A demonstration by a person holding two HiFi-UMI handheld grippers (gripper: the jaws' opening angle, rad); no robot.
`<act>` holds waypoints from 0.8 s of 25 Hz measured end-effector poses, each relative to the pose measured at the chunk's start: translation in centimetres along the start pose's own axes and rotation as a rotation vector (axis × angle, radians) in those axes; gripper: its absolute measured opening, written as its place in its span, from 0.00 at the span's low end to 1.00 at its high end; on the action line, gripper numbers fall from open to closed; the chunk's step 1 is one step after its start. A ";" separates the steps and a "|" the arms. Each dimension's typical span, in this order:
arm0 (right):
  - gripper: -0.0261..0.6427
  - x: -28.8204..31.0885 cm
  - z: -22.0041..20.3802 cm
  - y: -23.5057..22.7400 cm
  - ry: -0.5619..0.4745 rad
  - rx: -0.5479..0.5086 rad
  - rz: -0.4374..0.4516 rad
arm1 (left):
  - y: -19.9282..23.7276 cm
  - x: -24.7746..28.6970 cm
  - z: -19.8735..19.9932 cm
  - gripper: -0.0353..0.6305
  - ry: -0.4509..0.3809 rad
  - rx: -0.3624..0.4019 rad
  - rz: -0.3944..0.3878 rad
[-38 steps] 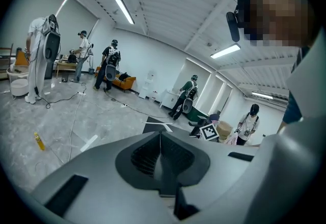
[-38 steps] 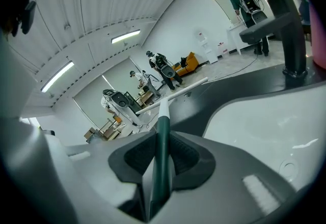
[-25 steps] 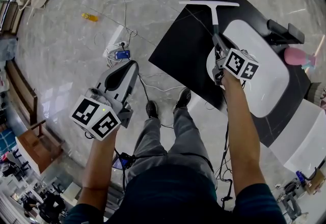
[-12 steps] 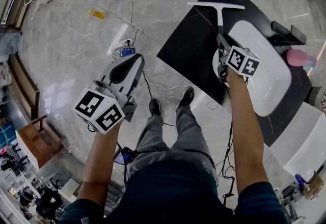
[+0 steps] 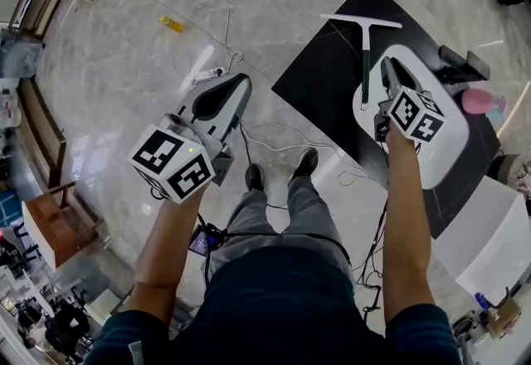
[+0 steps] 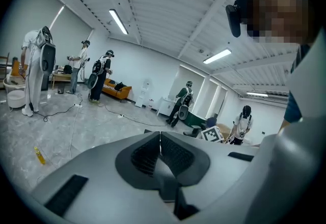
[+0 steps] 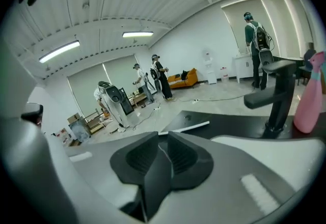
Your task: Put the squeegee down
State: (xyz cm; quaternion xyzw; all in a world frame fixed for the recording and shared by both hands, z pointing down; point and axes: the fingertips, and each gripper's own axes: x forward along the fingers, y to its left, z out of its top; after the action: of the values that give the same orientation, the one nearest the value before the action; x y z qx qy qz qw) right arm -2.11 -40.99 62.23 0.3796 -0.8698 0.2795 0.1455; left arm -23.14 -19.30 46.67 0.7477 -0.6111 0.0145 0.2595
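Note:
The squeegee [image 5: 364,56] has a white blade and a dark handle. It lies on the black counter [image 5: 315,81], and its handle end rests on the white sink's rim. In the right gripper view only its white blade [image 7: 189,127] shows, beyond the jaws. My right gripper [image 5: 387,66] hovers just right of the handle, apart from it. Its jaws [image 7: 163,139] stand a narrow gap apart and are closing with nothing between them. My left gripper [image 5: 238,83] hangs over the floor at the left, its pads [image 6: 160,139] meeting with nothing held.
A white sink basin [image 5: 436,152] is set in the counter, with a black faucet [image 5: 460,63] and a pink spray bottle [image 5: 481,99] behind it. Cables and a power strip [image 5: 207,73] lie on the marble floor, and a yellow bottle [image 5: 170,23] farther off. Several people stand across the room.
The right gripper let go of the squeegee handle and lifted to its right; the squeegee stays on the counter. The left gripper also rose.

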 end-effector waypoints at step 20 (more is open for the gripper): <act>0.05 -22.0 14.8 18.0 -0.327 -0.121 0.280 | -4.9 -7.7 8.2 0.07 -0.166 0.089 -0.100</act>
State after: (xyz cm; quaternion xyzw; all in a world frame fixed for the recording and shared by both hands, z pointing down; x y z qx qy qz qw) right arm -1.35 -27.05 33.39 0.2862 -0.9412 0.1791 -0.0154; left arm -23.04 -15.05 35.14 0.7867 -0.5912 -0.0334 0.1747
